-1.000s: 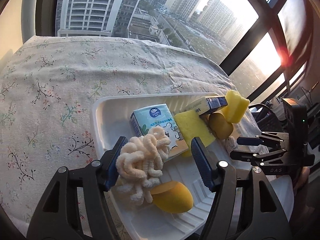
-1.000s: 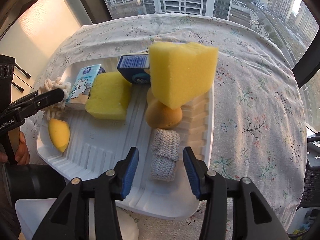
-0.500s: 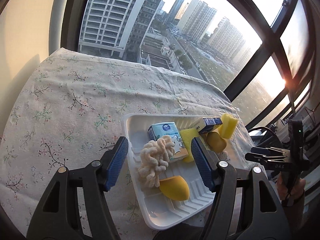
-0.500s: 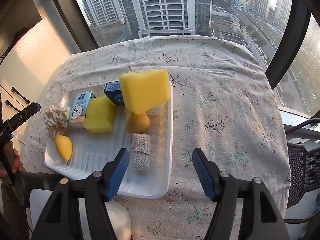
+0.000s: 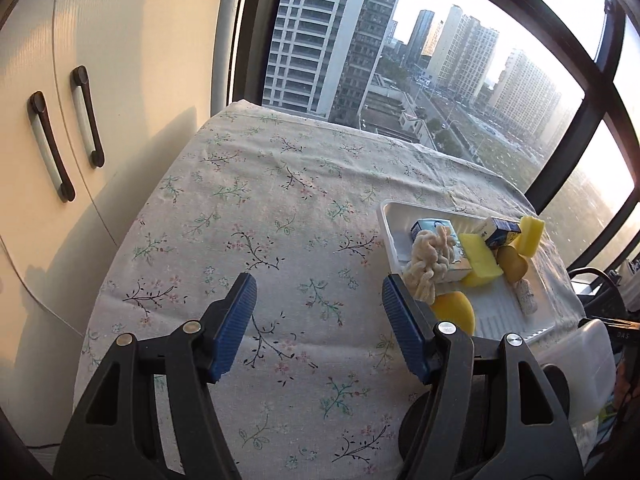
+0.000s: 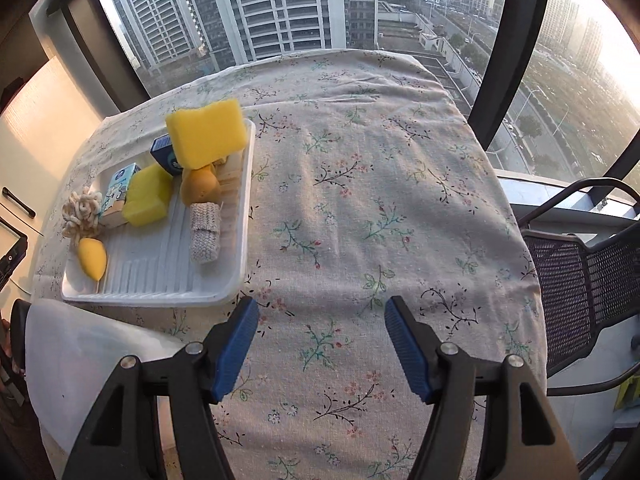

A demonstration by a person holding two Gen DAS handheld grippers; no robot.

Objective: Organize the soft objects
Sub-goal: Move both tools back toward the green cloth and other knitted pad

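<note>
A white ribbed tray on the floral tablecloth holds soft things: a tall yellow sponge, a flat yellow sponge, a cream rope ball, a yellow egg-shaped sponge, a brownish round sponge, a grey knitted roll, a tissue pack and a blue box. My left gripper is open and empty, left of the tray. My right gripper is open and empty, right of the tray's near corner.
A translucent white container stands at the table's near edge by the tray. Cream cabinet doors with dark handles are left of the table. A mesh chair is to the right. Windows lie behind the table.
Both grippers have pulled back and up from the tray, open and empty. The left one let go of the rope ball's side and swung left; the right one moved right.
</note>
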